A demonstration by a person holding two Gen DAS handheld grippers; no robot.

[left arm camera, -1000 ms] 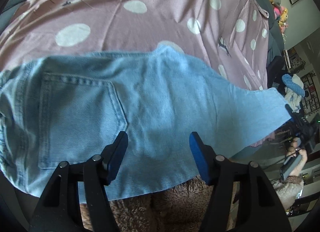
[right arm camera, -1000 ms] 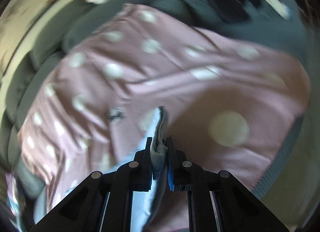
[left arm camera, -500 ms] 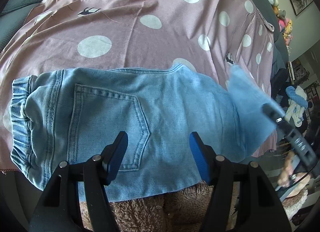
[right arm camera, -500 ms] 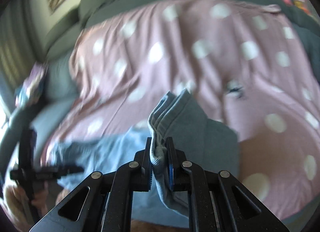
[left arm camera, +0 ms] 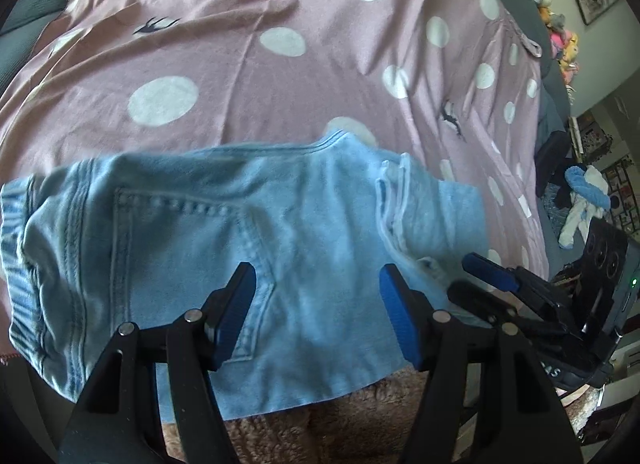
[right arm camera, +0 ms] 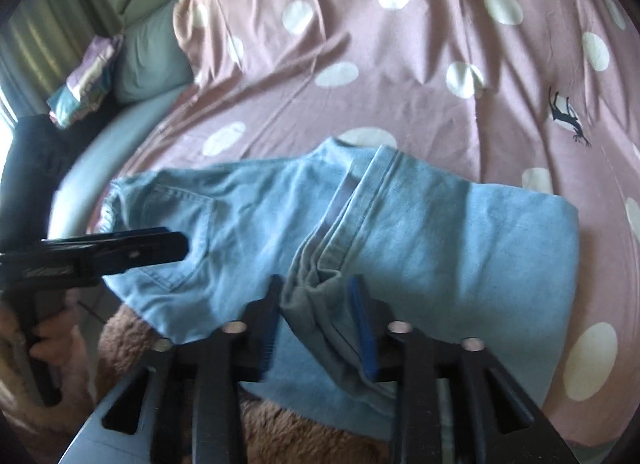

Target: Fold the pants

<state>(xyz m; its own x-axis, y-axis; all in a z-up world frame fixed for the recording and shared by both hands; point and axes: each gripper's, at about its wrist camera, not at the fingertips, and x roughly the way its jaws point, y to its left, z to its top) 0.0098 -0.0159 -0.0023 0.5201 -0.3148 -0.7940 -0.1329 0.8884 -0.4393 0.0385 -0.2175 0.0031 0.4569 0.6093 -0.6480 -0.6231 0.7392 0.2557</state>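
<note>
Light blue denim pants (left arm camera: 248,248) lie folded on a pink polka-dot bedsheet (left arm camera: 280,76), back pocket up, with the leg end laid back over the seat. My left gripper (left arm camera: 316,304) hovers open just above the pocket area and holds nothing. My right gripper (right arm camera: 318,318) is open, its fingers either side of the folded hem (right arm camera: 320,264) lying on the pants (right arm camera: 440,248). The right gripper also shows at the right of the left wrist view (left arm camera: 476,280). The left gripper shows at the left of the right wrist view (right arm camera: 120,250).
A brown fleecy blanket (left arm camera: 320,432) lies at the bed's near edge under the pants. A pillow (right arm camera: 152,56) and folded clothes (right arm camera: 84,76) sit at the far left. Plush toys (left arm camera: 560,36) and a dark sofa are at the far right.
My right gripper carried the leg end over and laid it on the seat of the pants, then opened and let go. The left gripper stayed open above the pocket.
</note>
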